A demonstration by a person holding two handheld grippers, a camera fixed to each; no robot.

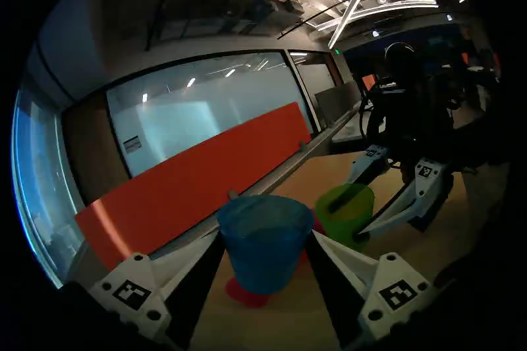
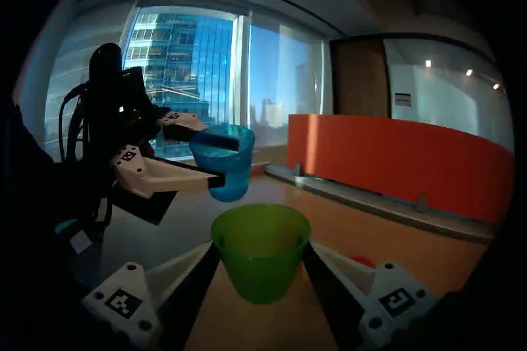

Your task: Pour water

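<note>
While you are holding both grippers over the wooden table [image 2: 395, 245], the left gripper [image 1: 265, 236] is grasping the blue cup [image 1: 265, 245], its two fingers pressing on opposite sides of the cup below the rim. The cup is standing upright between them. A red disc [image 1: 245, 293] is lying on the table just under its base, and the left gripper view is not showing whether the two are touching. In the right gripper view the blue cup is looking lifted clear of the tabletop, up and to the left of the green cup [image 2: 261, 262].

The right gripper [image 2: 261, 252] is clamping the green cup in the same way, one finger on each side, and this cup is also sitting upright. The two cups are near each other but apart. You cannot tell whether either one is holding water.

An orange panel [image 2: 408, 160] is running along the table's far edge. A large window [image 2: 184, 61] behind your left gripper is showing tall buildings.
</note>
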